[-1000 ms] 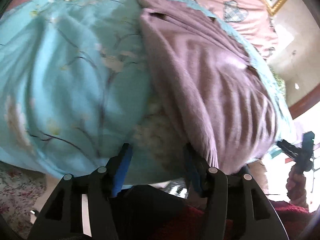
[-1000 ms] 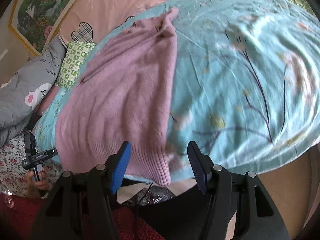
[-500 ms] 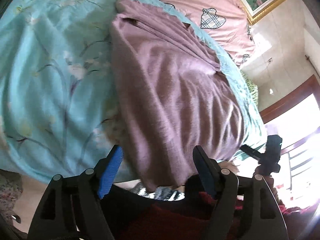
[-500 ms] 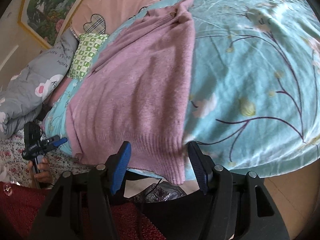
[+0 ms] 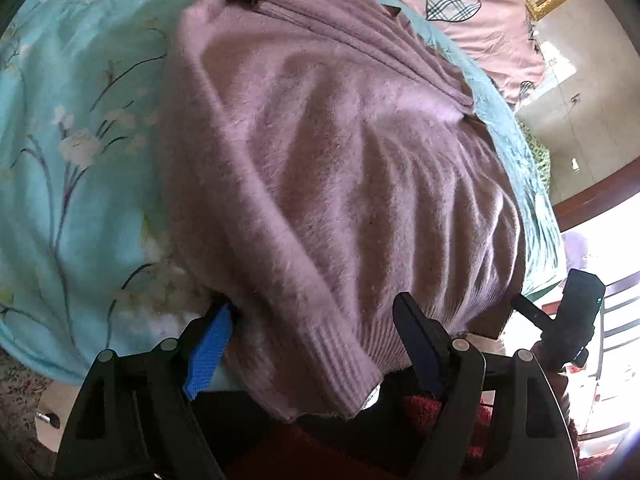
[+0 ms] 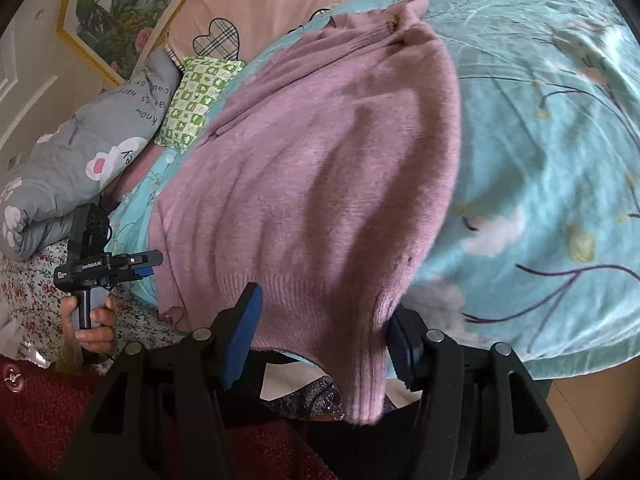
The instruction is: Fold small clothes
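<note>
A fuzzy mauve sweater [image 5: 340,168] lies spread on a light blue floral bedspread [image 5: 80,140], its ribbed hem hanging over the near bed edge. My left gripper [image 5: 316,344] is open with the hem's left corner between its fingers. My right gripper [image 6: 324,336] is open with the hem's right corner [image 6: 364,364] hanging between its fingers. The sweater [image 6: 320,160] also shows in the right wrist view. Each gripper shows in the other's view: the left one [image 6: 100,264], the right one [image 5: 572,316].
A pink headboard cushion with plaid hearts [image 6: 256,8], a green checked pillow [image 6: 196,96] and a grey rolled quilt [image 6: 80,152] lie at the bed's far side. A dark red rug [image 6: 40,420] lies below the bed edge.
Both grippers have moved in toward the bed edge. The sweater's hem corners now sit between their open fingers. The hem looks bunched closer to the cameras.
</note>
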`<state>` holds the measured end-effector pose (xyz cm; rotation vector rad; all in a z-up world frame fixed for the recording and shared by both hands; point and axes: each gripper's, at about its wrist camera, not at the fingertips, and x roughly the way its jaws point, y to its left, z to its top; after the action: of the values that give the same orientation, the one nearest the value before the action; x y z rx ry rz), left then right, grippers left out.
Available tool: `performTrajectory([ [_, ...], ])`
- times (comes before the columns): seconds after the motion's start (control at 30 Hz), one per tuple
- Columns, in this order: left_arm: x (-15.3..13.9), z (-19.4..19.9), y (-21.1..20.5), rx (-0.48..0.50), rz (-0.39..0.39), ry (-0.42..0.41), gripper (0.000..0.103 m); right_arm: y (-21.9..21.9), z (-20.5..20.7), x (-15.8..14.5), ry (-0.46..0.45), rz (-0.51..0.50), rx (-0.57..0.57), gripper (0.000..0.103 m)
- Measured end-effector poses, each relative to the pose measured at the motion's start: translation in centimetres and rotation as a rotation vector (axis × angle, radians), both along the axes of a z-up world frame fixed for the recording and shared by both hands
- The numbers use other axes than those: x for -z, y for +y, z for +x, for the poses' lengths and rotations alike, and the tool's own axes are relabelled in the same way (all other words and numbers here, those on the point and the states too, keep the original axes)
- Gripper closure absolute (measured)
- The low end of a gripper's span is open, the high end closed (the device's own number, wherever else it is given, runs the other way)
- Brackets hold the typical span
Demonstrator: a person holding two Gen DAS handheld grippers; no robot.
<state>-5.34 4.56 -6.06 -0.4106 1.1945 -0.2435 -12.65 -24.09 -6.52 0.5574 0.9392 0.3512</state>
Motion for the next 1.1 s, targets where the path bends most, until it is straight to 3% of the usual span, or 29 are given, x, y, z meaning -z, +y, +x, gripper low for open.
performTrajectory([
  [0.13,-1.2,-1.7,0.9,-0.018,0.072,0.019,0.023,-0.1,0.1,0.2,0.002,0.002,-0.007,0.043],
  [0.33,-3.4,-3.7,-0.8,0.059,0.045,-0.050,0.027,-0.3,0.3,0.5,0.003,0.016,-0.006,0.046],
  [0.5,-1.7,-2.0,-1.8,0.079,0.034,-0.010,0.031,-0.9,0.0,0.9,0.008,0.034,0.018,0.057],
  [0.6,-0.2,-1.0,-1.5,0.046,0.069,0.045,0.033,-1.1,-0.2,1.0,0.010,0.038,0.031,0.064],
  [0.7,-0.1,-1.2,-0.2,0.019,0.038,0.047,0.046,-1.2,-0.5,1.1,0.010,0.041,0.045,0.070],
  [0.77,-0.1,-1.5,0.7,-0.001,0.060,0.045,0.084,-1.3,-0.6,1.2,0.011,0.045,0.044,0.080],
  [0.8,0.0,-1.7,1.2,-0.010,0.072,0.041,0.092,-1.2,-0.6,1.3,0.013,0.044,0.042,0.084],
  [0.87,0.1,-2.3,2.4,-0.020,0.060,0.026,0.097,-1.2,-0.6,1.2,0.012,0.039,0.038,0.091],
  [1.1,-3.1,-6.1,7.6,-0.061,0.126,-0.127,0.099,-4.6,-1.9,-1.5,-0.100,0.088,0.088,0.095],
])
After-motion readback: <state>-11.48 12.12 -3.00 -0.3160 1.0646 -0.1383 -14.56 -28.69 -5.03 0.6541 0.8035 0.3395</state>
